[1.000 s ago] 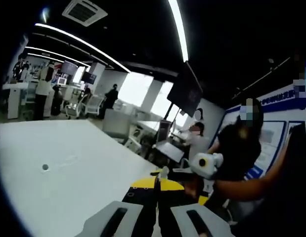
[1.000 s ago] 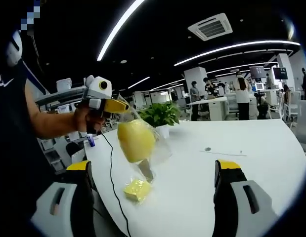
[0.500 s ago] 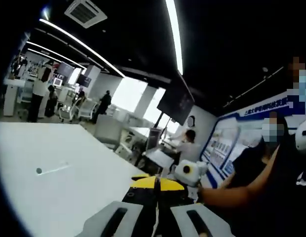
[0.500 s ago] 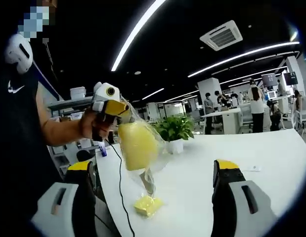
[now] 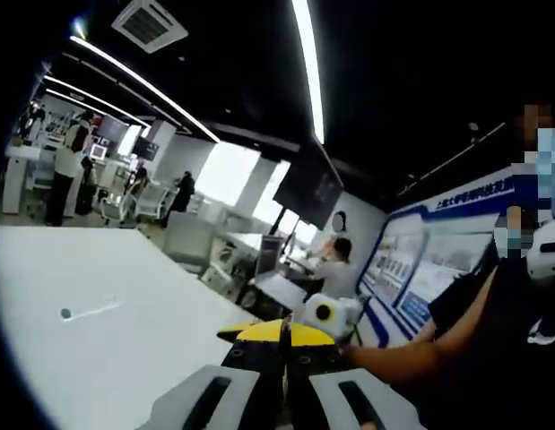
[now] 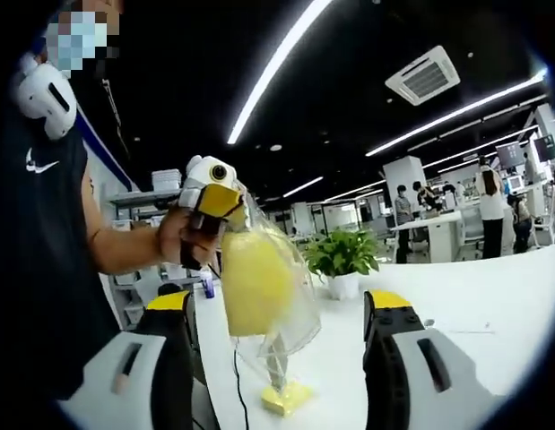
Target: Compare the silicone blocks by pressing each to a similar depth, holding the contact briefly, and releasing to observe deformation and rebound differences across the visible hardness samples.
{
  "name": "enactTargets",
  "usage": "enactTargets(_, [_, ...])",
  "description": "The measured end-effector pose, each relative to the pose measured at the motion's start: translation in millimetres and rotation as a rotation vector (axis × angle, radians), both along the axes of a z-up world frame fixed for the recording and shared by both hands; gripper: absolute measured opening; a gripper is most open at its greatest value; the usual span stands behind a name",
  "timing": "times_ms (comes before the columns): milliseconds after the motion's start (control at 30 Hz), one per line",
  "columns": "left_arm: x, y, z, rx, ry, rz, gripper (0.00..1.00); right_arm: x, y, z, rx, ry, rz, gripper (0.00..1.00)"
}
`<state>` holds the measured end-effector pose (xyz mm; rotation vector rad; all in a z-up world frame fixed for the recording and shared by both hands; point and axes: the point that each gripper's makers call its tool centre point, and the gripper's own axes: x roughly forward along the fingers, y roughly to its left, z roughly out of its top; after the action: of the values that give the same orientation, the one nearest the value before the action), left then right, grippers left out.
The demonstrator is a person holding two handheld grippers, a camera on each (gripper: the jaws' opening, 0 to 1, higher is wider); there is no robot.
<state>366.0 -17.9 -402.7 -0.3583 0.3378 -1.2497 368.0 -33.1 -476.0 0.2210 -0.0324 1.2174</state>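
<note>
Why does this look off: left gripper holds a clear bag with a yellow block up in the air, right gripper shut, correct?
Not quite. The right gripper is open, its jaws wide apart in the right gripper view. The left gripper does hold the clear bag with the yellow block aloft.

Black sleeveless top, grey-and-yellow handheld tools

The person's black sleeveless shirt (image 6: pixel 39 260) bears a small white logo; each grey gripper's fingers (image 6: pixel 389 309) carry yellow tips on black inner faces.

Ahead of my right tongs (image 6: pixel 277 358): hanging clear bag (image 6: pixel 268 278) with yellow block blocks the gap | below: small yellow block (image 6: pixel 287 397) on desk (image 6: pixel 474 309) | far right desk: open | potted plant (image 6: pixel 342 262) behind bag
</note>
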Motion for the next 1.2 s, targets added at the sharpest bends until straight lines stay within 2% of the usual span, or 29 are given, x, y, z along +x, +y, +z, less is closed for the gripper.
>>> enactTargets(267, [-3.2, 2.0, 1.5, -0.005, 0.003, 0.001, 0.00, -3.4, 11.6, 4.0, 0.025, 0.006, 0.055, 0.55])
enactTargets(333, [-3.4, 2.4, 0.5, -0.005, 0.005, 0.004, 0.00, -7.1, 14.6, 6.4, 0.057, 0.049, 0.088, 0.51])
enactTargets(433, [-2.6, 3.4, -2.0, -0.006, 0.015, 0.008, 0.00, -8.4, 17.2, 5.7, 0.037, 0.020, 0.089, 0.44])
enactTargets(533, [-1.5, 4.9, -4.0, -0.005, 0.019, 0.015, 0.00, -14.1, 20.1, 7.2, 0.041, 0.033, 0.129, 0.34])
enactTargets(600, [-0.3, 6.9, -5.0, -0.007, 0.023, 0.019, 0.00, -12.4, 20.3, 6.7, 0.029, 0.029, 0.120, 0.32])
enactTargets(667, [0.7, 9.4, -6.0, -0.012, 0.032, 0.023, 0.00, -14.2, 19.9, 6.2, 0.028, 0.063, 0.138, 0.28])
enactTargets(733, [-0.2, 8.5, -7.6, -0.003, 0.029, 0.021, 0.00, -15.9, 19.4, 4.4, 0.022, 0.070, 0.143, 0.25])
enactTargets(767, [-0.8, 7.4, -8.4, 0.004, 0.023, 0.019, 0.00, -17.0, 19.1, 3.6, 0.020, 0.071, 0.146, 0.24])
enactTargets(867, [0.9, 5.4, -12.3, 0.068, -0.040, 0.034, 0.00, -16.1, 17.0, 1.0, 0.002, 0.071, 0.144, 0.21])
enactTargets(900, [0.5, 4.8, -12.5, 0.071, -0.045, 0.037, 0.00, -17.7, 16.7, 0.2, -0.004, 0.084, 0.155, 0.19])
enactTargets(933, [1.4, 4.6, -13.8, 0.074, -0.048, 0.040, 0.00, -19.4, 16.2, -1.5, -0.004, 0.139, 0.169, 0.18])
enactTargets(967, [2.0, 5.1, -14.8, 0.077, -0.051, 0.042, 0.00, -19.7, 16.0, -2.6, -0.007, 0.161, 0.172, 0.17])
enactTargets(1067, [7.2, 6.6, -26.0, 0.145, -0.101, 0.055, 0.00, -18.1, 16.4, -11.8, -0.045, 0.185, 0.155, 0.15])
enactTargets(1200, [8.7, 4.2, -30.3, 0.143, -0.095, 0.063, 0.00, -16.0, 14.5, -15.4, -0.056, 0.198, 0.140, 0.12])
